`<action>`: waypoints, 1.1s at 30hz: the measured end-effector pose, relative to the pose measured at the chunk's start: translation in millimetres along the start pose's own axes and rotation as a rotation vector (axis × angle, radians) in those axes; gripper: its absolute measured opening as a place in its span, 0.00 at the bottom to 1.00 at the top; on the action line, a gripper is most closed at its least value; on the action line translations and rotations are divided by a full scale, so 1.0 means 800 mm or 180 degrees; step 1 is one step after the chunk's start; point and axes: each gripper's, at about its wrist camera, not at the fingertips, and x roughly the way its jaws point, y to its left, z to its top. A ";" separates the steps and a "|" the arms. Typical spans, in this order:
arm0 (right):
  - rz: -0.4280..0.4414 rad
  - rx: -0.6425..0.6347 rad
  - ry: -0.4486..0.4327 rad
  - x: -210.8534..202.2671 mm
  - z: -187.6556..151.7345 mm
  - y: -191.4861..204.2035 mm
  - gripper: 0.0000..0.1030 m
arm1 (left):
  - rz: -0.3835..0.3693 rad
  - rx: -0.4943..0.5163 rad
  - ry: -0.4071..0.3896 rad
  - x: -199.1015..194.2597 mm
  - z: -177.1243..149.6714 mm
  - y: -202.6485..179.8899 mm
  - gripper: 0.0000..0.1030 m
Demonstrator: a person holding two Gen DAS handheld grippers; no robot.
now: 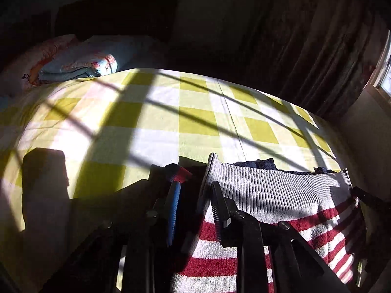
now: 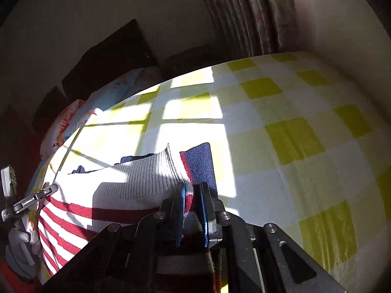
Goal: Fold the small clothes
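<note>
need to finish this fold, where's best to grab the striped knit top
Grip the striped knit top at the two ends of its grey ribbed hem, coming from the near edge of the checked bedsheet. The hem lies flat and straight across, and its corners stick out clear of the sheet.

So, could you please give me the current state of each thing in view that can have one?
Sweater: lying on the bed, red-striped, ribbed hem toward the pillows, not yet folded flat.
Right gripper: jaws narrow, sweater edge between them.
Left gripper: jaws apart, straddling the sweater's edge.
Quilt: folded, at the head of the bed.
Curtain: drawn aside, sun on the sheet.
</note>
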 end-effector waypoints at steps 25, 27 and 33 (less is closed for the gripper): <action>0.0081 -0.0108 -0.0076 0.035 0.007 0.042 0.19 | 0.0053 0.0461 0.0204 0.037 -0.009 -0.086 1.00; 0.0107 -0.0095 -0.0084 0.036 0.008 0.041 0.19 | 0.0041 0.0444 0.0194 0.036 -0.009 -0.084 1.00; 0.0216 0.0017 -0.0103 0.035 0.006 0.035 0.19 | 0.0013 0.0415 0.0182 0.035 -0.009 -0.082 1.00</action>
